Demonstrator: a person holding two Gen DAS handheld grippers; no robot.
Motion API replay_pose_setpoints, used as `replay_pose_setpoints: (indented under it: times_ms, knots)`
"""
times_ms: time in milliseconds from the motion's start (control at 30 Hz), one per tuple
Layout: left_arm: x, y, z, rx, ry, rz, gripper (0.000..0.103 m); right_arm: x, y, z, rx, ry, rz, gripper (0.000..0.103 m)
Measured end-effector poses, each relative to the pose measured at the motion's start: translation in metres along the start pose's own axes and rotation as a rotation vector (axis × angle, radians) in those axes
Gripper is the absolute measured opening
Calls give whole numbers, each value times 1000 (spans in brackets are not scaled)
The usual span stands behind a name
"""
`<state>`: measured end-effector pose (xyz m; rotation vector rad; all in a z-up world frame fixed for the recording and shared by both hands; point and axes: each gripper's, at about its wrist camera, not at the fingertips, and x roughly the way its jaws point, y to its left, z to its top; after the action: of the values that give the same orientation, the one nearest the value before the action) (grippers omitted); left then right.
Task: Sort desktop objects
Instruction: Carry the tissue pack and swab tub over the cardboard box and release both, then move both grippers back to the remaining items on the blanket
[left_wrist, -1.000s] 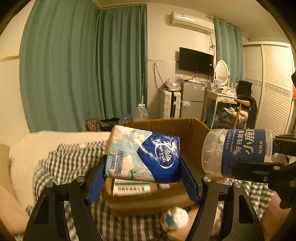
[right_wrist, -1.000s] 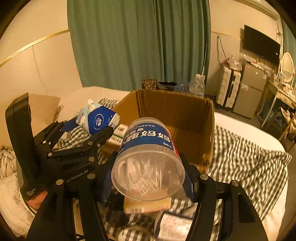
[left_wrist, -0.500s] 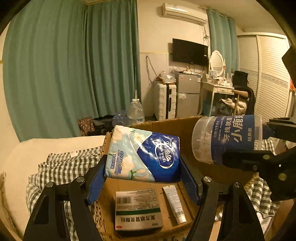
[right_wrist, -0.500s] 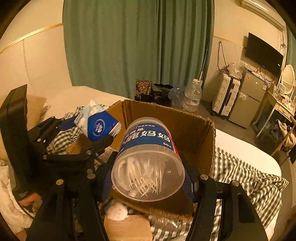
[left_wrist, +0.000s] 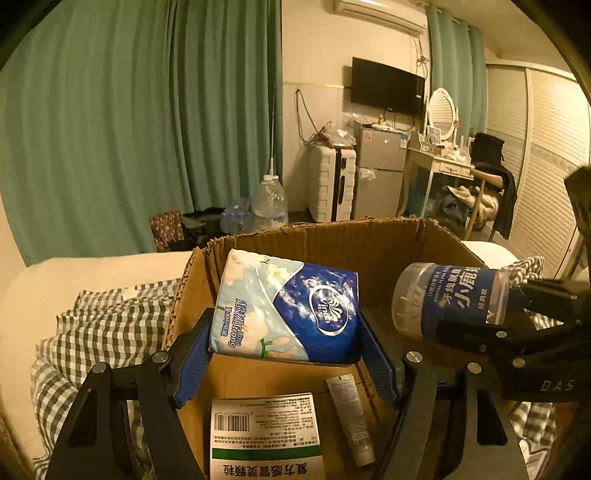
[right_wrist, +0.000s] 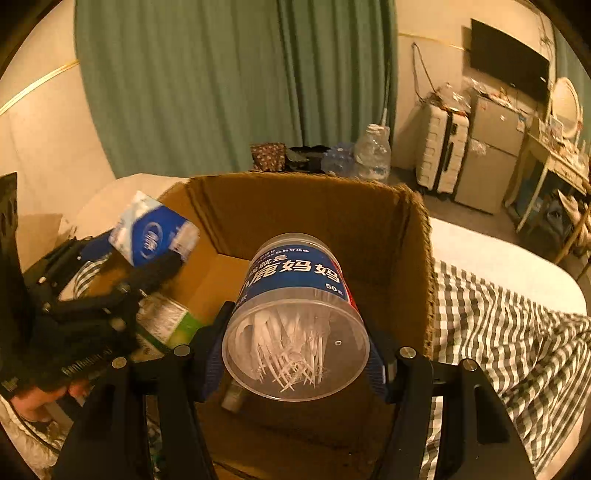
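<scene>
- Tissue pack (left_wrist: 286, 308), soft crinkled plastic, hangs above cardboard box (left_wrist: 369, 240), clamped in left gripper (left_wrist: 284, 356), judged ready to drop in
- Floss-pick jar (right_wrist: 295, 314), rigid clear cylinder, hangs above the box, gripped by right gripper (right_wrist: 295, 363)
- Medicine carton (left_wrist: 264, 437) and tube (left_wrist: 349, 417) lie flat inside the box
- Checked blanket (right_wrist: 498, 332) lies beside the box

Below the left claw (left_wrist: 284, 354) the green-and-white box (left_wrist: 264, 439) is cut off by the frame's edge, and the tissue pack (left_wrist: 286, 314) between its pads hides part of the cardboard box (left_wrist: 332, 240) floor.
</scene>
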<state>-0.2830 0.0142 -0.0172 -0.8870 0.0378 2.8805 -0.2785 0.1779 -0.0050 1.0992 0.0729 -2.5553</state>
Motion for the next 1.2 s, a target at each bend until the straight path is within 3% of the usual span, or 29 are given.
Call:
replay_pose_setpoints:
  times_ms: [133, 233, 267, 433, 600, 700, 900, 1200]
  knots:
    - [-3, -2, -2, 5, 3, 7, 87, -7, -6, 1, 33, -35, -2, 63]
    - [-8, -6, -3, 34, -2, 16, 98, -19, -4, 1, 32, -75, -14, 80]
    - [-11, -10, -4, 54, 1, 22, 98, -24, -3, 2, 29, -89, -17, 84]
    - [-33, -21, -11, 95, -11, 38, 98, -55, 2, 2, 12, -125, -29, 84]
    - [-62, -15, -20, -41, -8, -4, 99, -84, 4, -10, 7, -126, -37, 84]
    - [-84, -14, -31, -85, -20, -1, 99, -104, 5, -27, 16, -131, -35, 84]
    - [-123, -15, -75, -68, -11, 21, 101, -139, 10, -100, 68, -178, -20, 84]
    - [-156, -25, -151, -86, 62, 48, 101, -141, 23, -177, 85, -71, -24, 84]
